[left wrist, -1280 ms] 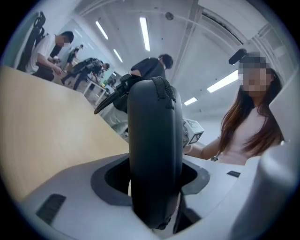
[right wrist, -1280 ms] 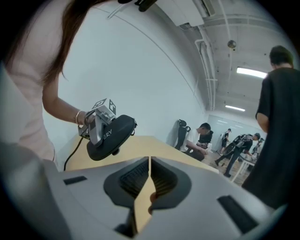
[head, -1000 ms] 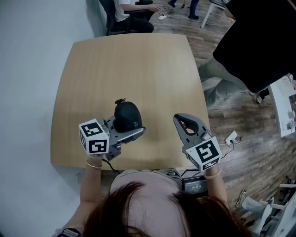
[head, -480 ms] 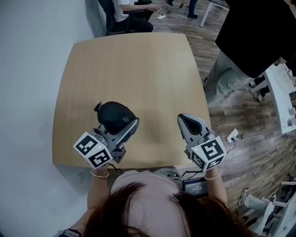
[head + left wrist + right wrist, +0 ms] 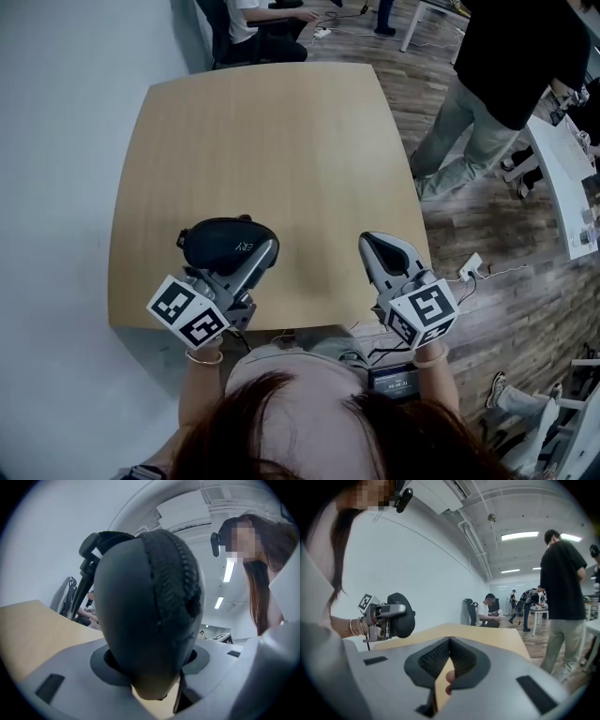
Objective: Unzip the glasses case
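Head view: white print on the glasses case is illegible.

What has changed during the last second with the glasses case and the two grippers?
The left gripper, clamped on the glasses case, swung leftward, turning its looped end from away to left. Nothing was grasped or released. The right gripper stays shut and empty over the table.

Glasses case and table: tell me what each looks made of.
The glasses case: black, matte, smooth shell, probably moulded foam under fabric or faux leather; a woven zip runs along its seam. The table: pale wood look with faint straight grain, low sheen; veneer or laminate, cannot tell which.
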A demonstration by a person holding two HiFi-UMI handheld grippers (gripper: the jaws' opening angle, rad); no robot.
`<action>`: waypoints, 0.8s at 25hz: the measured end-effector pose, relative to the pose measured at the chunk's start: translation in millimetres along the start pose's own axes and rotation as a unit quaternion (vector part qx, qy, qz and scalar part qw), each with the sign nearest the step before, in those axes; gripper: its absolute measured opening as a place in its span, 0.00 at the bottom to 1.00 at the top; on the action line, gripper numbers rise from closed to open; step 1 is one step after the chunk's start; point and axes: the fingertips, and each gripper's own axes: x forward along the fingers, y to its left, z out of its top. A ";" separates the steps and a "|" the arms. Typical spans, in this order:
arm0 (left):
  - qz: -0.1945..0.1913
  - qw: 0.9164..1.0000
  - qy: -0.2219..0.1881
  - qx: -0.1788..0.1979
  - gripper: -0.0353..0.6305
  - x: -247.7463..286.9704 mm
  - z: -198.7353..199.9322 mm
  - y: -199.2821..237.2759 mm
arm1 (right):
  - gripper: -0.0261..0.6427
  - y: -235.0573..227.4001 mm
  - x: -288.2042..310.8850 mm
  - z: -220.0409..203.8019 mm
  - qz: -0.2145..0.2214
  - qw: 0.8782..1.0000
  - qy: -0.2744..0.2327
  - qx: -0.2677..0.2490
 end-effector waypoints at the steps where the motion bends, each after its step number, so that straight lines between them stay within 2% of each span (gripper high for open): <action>1: -0.002 1.000 0.001 0.001 0.41 -2.8 0.7 -1.7 | 0.06 3.4 -0.9 0.4 -0.001 1.000 -0.001 -0.001; 11: -0.023 1.000 0.006 0.004 0.41 -43.8 1.2 -33.6 | 0.06 44.3 -25.5 0.5 -0.009 1.000 -0.003 -0.004; 20: -0.033 0.999 0.002 0.008 0.41 -52.6 6.0 -43.2 | 0.06 53.7 -33.0 3.0 -0.028 1.000 -0.005 -0.006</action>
